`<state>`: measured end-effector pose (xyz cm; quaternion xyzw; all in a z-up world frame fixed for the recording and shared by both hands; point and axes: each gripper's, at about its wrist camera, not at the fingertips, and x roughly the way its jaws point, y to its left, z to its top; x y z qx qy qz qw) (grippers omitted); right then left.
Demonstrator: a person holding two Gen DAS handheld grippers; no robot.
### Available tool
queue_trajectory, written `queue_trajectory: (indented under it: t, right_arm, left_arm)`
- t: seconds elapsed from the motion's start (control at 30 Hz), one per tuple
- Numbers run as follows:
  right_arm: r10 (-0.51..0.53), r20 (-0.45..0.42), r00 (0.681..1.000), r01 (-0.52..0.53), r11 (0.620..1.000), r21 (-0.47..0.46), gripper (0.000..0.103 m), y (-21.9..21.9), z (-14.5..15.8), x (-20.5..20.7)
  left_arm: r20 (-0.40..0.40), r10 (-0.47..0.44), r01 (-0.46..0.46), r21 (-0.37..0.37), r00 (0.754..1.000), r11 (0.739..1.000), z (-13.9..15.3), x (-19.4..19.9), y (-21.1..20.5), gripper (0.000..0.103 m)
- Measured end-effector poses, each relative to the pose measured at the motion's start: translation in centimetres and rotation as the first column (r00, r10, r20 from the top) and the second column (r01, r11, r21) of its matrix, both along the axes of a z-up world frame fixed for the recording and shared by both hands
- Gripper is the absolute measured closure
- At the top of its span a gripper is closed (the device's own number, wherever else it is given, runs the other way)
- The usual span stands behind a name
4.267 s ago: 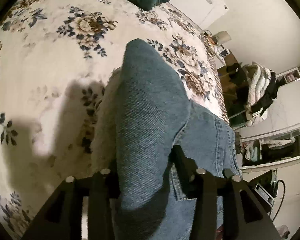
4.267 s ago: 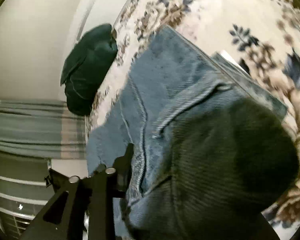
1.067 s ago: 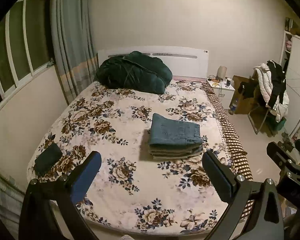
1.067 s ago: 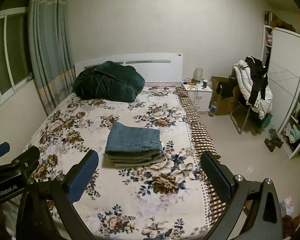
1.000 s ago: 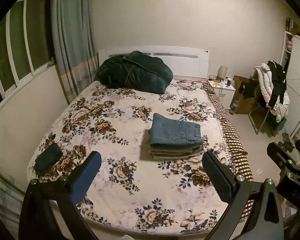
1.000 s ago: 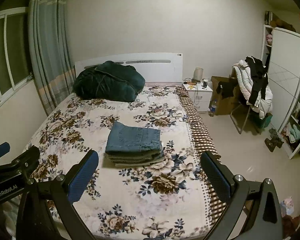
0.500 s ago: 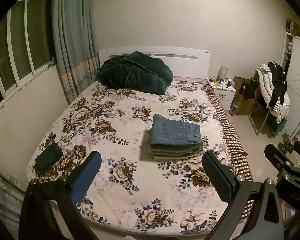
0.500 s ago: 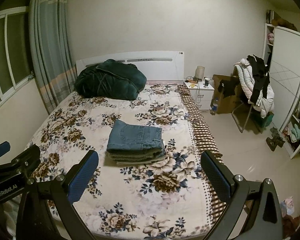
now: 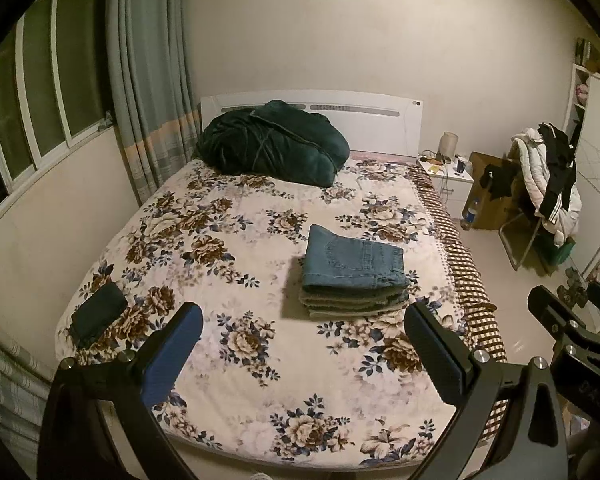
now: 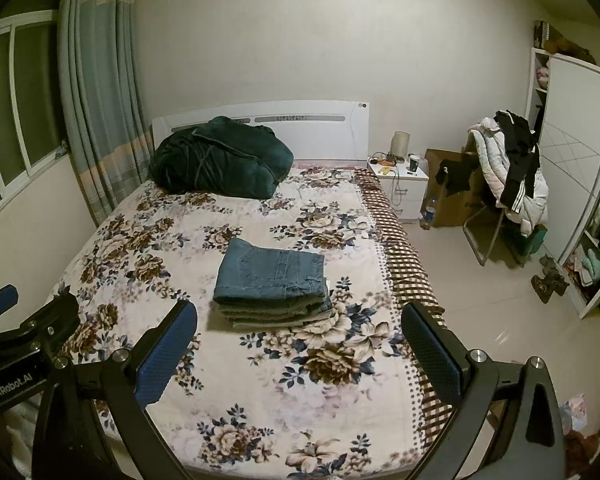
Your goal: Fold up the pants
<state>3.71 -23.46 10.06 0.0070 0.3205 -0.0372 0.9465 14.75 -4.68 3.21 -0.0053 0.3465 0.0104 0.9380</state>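
Nearby, folded pants (image 9: 354,270) top a stack on the bed (image 9: 228,364); both hand-held grippers (image 9: 302,338) (image 10: 298,336) gape, holding nothing.

the left tongs (image 9: 302,350) are held up in the air with the two fingers spread wide apart and nothing between them. the left finger carries a blue pad (image 9: 172,354) on its inner face; the right finger shows a dark pad (image 9: 434,354). the right tongs (image 10: 298,350) are in the same pose, fingers wide apart and gripping nothing, blue pad (image 10: 166,354) on the left finger. the two tools sit side by side at about the same height: part of the right tongs shows at the near right edge of the left wrist view, and part of the left tongs at the near left edge of the right wrist view.
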Motion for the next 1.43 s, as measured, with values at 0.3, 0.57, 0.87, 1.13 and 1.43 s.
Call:
queue_trajectory:
  t: [0.3, 0.57, 0.87, 1.13, 1.43]
  right_arm:
    - [0.008, -0.011, 1.000, -0.008, 1.000, 0.010, 0.000, 0.2, -1.0, 0.2]
    - [0.009, -0.012, 1.000, -0.009, 1.000, 0.002, 0.000, 0.4, -1.8, 0.3]
    - [0.009, -0.010, 1.000, -0.009, 1.000, 0.001, 0.000, 0.2, -1.5, 0.4]
    - [0.010, -0.009, 1.000, -0.010, 1.000, 0.003, 0.000, 0.2, -1.4, 0.5]
    - [0.011, -0.010, 1.000, -0.011, 1.000, 0.002, 0.000, 0.1, -1.5, 0.4]
  left_arm:
    - [0.003, 0.005, -0.005, 0.003, 1.000, 1.000, 0.0, 0.0, 0.2, 0.000]
    - [0.005, 0.005, -0.005, 0.004, 1.000, 1.000, 0.1, -0.1, 0.3, 0.000]
    - [0.006, 0.008, -0.008, 0.003, 1.000, 1.000, 0.1, 0.0, 0.2, 0.000]
    - [0.006, 0.007, -0.007, 0.004, 1.000, 1.000, 0.1, 0.0, 0.3, 0.000]
    - [0.016, 0.007, -0.007, -0.006, 1.000, 1.000, 0.5, 0.1, 0.6, 0.000]
